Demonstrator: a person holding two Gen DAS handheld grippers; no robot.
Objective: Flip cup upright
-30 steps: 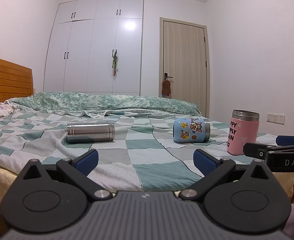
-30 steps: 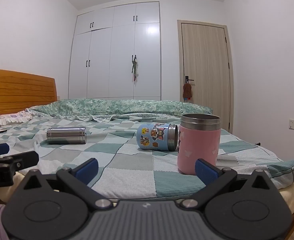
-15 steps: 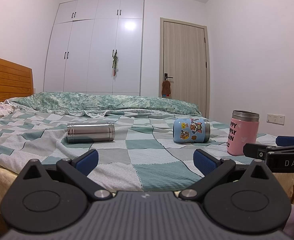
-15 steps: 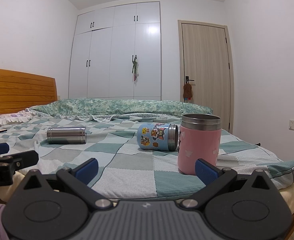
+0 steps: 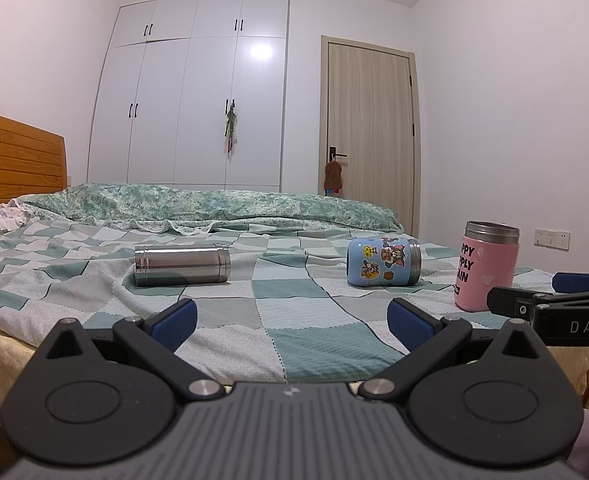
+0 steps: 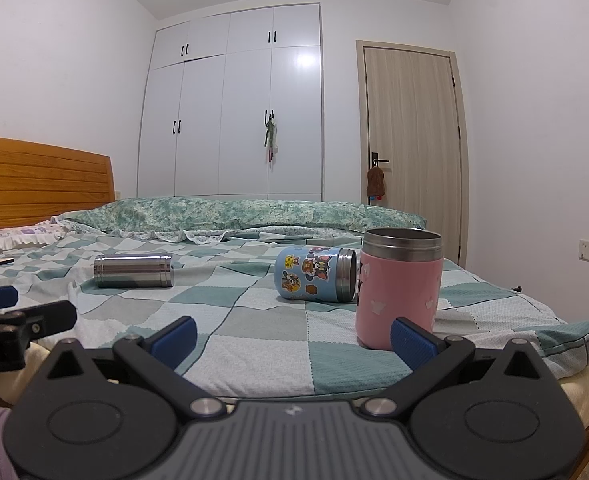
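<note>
Left gripper (image 5: pixel 292 316): jaws spread wide, nothing between them, held low at the near edge of the bed (image 5: pixel 318 344). Right gripper (image 6: pixel 292 334): likewise spread and empty, just short of the pink cup (image 6: pixel 399 286), which stands upright, mouth up.

Two cups lie on their sides on the checked cover: the steel cup (image 5: pixel 182 265) ahead of the left gripper, and the blue sticker cup (image 6: pixel 316 275), close beside the pink one (touching or not, cannot tell), its steel rim pointing toward it.

Judgement: approach not begun; the blue cup looks the nearer target for the right gripper. To do it well, close across the body near mid-length, lift clear of the soft cover, rotate the rim upward, and set the base flat. Risks: cylinder rolling on bedding; knocking the pink neighbour.
</note>
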